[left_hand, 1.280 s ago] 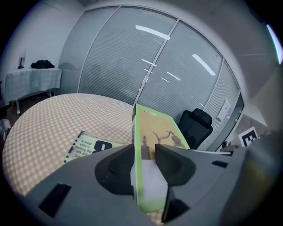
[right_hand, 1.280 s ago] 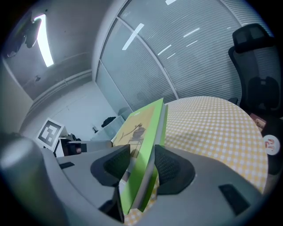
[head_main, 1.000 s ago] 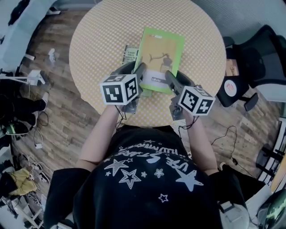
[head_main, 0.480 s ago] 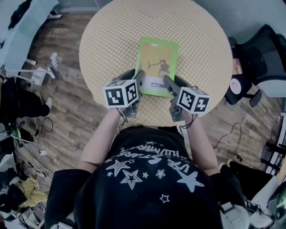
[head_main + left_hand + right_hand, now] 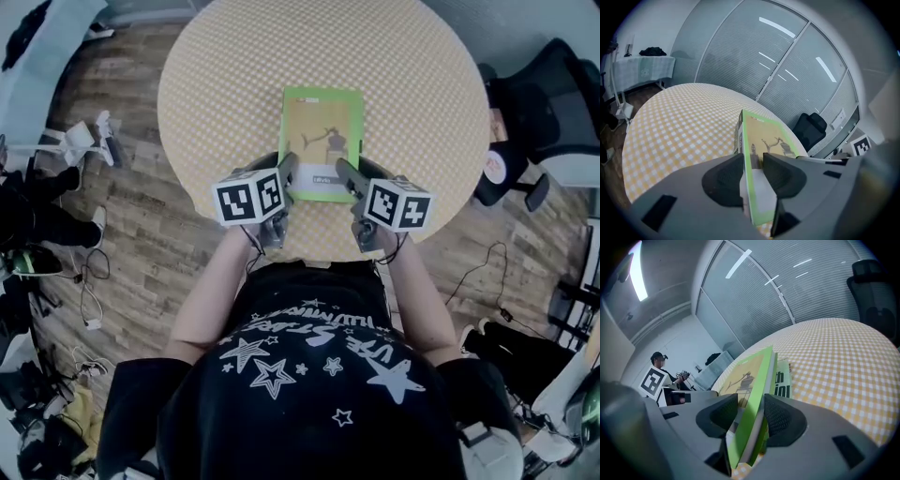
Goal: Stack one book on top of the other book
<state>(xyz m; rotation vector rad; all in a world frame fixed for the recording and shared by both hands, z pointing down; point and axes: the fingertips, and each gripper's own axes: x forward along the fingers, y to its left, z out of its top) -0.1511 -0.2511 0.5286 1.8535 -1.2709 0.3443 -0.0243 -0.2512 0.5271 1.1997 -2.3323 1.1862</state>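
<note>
Head view: one round table (image 5: 412,75) with yellow check cloth, two grippers, and only one book readable, the green book (image 5: 323,141). One dark office chair (image 5: 553,103) sits off the table's right side.

The left gripper (image 5: 287,171) pinches the green book's near left corner and the right gripper (image 5: 345,176) pinches the near right corner. Both sets of jaws are partly closed, pads clamped on the cover.

The right gripper view shows what the head view doesn't: a second book (image 5: 783,383) with large dark lettering lies flat on the cloth under the green book, sticking out on the right. That makes two books. The green book is tilted there, near edge up. Can't tell if its far end touches the lower one.

The left gripper view shows the green book edge-on between the pads, with a dark edge just beside it on the left.

Versus a second ago, the lower book showed past the green book's left edge in the head view. The green book now covers it, sits squarer and is nearer the table centre. Grip on both corners is unchanged.
</note>
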